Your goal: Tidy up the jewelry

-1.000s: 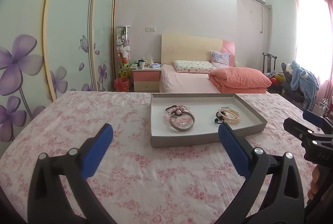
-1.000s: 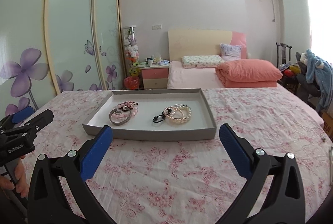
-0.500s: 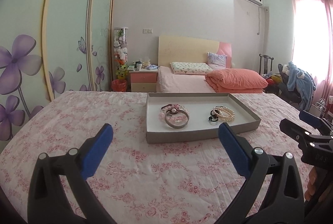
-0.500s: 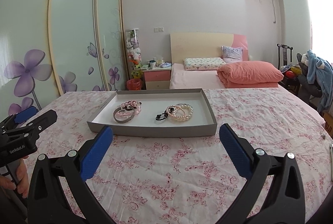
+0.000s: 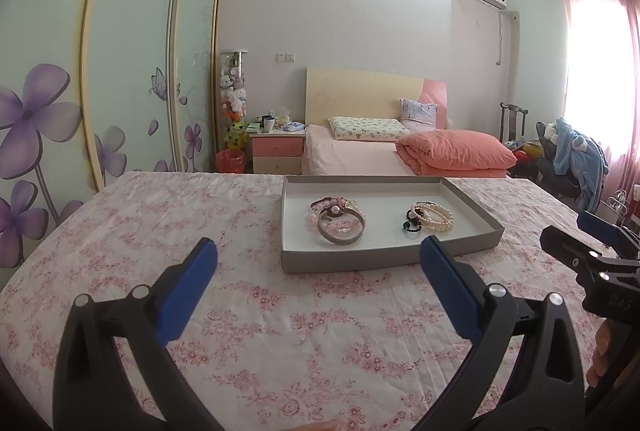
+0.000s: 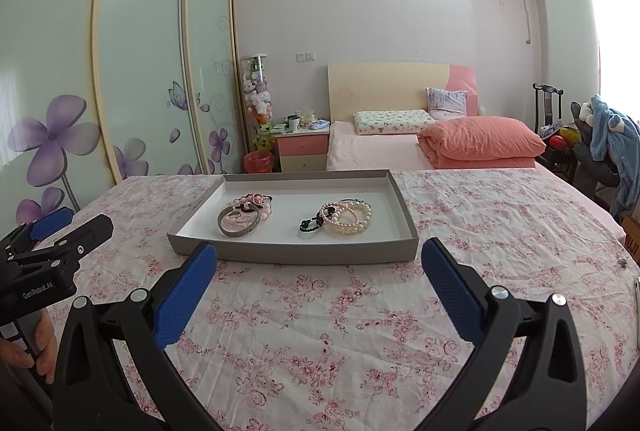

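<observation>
Jewelry: pearl bracelets (image 6: 347, 217) in tray (image 6: 296, 255) prob light, slippery, stretchy, so pinch across strands; left gripper (image 5: 318, 265) & right gripper (image 6: 319, 263) both spread wide, empty.

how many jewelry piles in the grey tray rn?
2. A pink-bead cluster with a silver metal bangle lies in the left half of the shallow grey cardboard tray; stacked pearl bracelets with a black bead strand lie right of centre. Pieces overlap, so individual counts stay uncertain.

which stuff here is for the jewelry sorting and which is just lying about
For the job: grey tray, silver bangle, pink bead bracelets, pearl bracelets, black bead bracelet.
Lying about: orange quilt, nightstand, blue plush robe.
</observation>
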`<act>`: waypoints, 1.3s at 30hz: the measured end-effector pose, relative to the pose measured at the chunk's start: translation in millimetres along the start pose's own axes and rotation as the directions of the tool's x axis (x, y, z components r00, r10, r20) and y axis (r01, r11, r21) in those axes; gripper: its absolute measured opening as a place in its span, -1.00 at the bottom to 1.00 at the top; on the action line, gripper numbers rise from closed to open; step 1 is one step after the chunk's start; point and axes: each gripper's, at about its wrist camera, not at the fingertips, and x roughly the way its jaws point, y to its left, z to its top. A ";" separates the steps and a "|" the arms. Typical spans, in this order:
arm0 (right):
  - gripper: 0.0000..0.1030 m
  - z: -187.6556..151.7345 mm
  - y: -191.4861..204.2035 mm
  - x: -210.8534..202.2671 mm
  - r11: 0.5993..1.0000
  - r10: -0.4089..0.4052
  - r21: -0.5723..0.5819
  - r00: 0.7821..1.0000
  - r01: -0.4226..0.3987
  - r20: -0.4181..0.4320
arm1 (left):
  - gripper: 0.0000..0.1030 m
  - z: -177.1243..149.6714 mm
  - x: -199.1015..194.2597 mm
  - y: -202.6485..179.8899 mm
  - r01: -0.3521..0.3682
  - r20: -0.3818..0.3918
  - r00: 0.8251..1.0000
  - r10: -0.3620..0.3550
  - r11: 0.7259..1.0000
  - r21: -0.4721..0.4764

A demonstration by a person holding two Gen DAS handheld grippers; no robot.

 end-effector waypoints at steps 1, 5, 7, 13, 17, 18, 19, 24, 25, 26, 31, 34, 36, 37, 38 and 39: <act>0.97 0.0 -0.2 -0.1 1.000 0.000 -0.001 1.000 0.000 0.000 | 0.91 -0.2 0.5 -0.2 -0.001 -0.002 1.000 0.001 1.000 0.000; 0.97 -0.1 -0.4 0.1 1.000 0.001 0.001 1.000 -0.001 -0.001 | 0.91 0.0 1.6 -1.0 -0.002 -0.006 1.000 0.002 1.000 0.001; 0.97 0.0 -0.5 0.0 1.000 0.001 0.000 1.000 -0.001 -0.001 | 0.91 0.2 2.0 -0.3 -0.001 -0.007 1.000 0.001 1.000 0.002; 0.97 -0.3 0.0 1.1 1.000 0.001 0.001 1.000 -0.001 -0.002 | 0.91 -0.5 3.1 0.2 0.003 -0.016 1.000 -0.003 1.000 -0.002; 0.97 0.0 -0.5 0.9 1.000 0.001 0.001 1.000 -0.001 -0.002 | 0.91 -0.8 4.1 0.3 0.004 -0.018 1.000 -0.004 1.000 -0.002; 0.97 -0.4 -0.2 1.2 1.000 0.002 0.001 1.000 -0.002 -0.003 | 0.91 -0.7 5.2 0.4 0.004 -0.019 1.000 -0.004 1.000 -0.001; 0.97 -1.2 0.4 1.5 1.000 0.002 0.002 1.000 -0.002 -0.004 | 0.91 -1.0 5.6 0.7 0.004 -0.021 1.000 -0.004 1.000 -0.002; 0.97 -1.7 0.5 1.9 1.000 0.002 0.003 1.000 -0.002 -0.005 | 0.91 -2.0 6.2 0.4 0.004 -0.025 1.000 -0.005 1.000 -0.003; 0.97 -2.8 0.4 2.4 1.000 0.001 0.004 1.000 -0.001 -0.005 | 0.91 -2.1 6.3 0.4 0.004 -0.025 1.000 -0.004 1.000 -0.003; 0.97 -3.5 0.8 2.8 1.000 0.001 0.004 1.000 -0.001 -0.006 | 0.91 -1.9 6.2 0.2 0.004 -0.024 1.000 -0.004 1.000 -0.002; 0.97 -3.3 0.4 3.2 1.000 0.002 0.005 1.000 -0.002 -0.007 | 0.91 -2.7 6.6 0.5 0.006 -0.028 1.000 -0.006 1.000 -0.002; 0.97 -3.9 1.2 3.3 1.000 0.003 0.005 1.000 -0.003 -0.007 | 0.91 -4.0 7.7 0.2 0.008 -0.029 1.000 -0.008 1.000 -0.002; 0.97 -3.6 0.8 3.4 1.000 0.002 0.005 1.000 -0.002 -0.007 | 0.91 -5.0 7.7 0.0 0.007 -0.029 1.000 -0.008 1.000 -0.001; 0.97 -3.7 1.0 3.5 1.000 0.003 0.005 1.000 -0.003 -0.007 | 0.91 -5.2 7.6 0.1 0.008 -0.029 1.000 -0.008 1.000 -0.001; 0.97 -3.6 1.0 3.5 1.000 0.003 0.005 1.000 -0.003 -0.008 | 0.91 -5.2 7.5 0.1 0.006 -0.028 1.000 -0.006 1.000 -0.001; 0.97 -3.3 0.7 3.6 1.000 0.003 0.005 1.000 -0.003 -0.008 | 0.91 -4.4 7.9 0.0 0.005 -0.028 1.000 -0.005 1.000 -0.001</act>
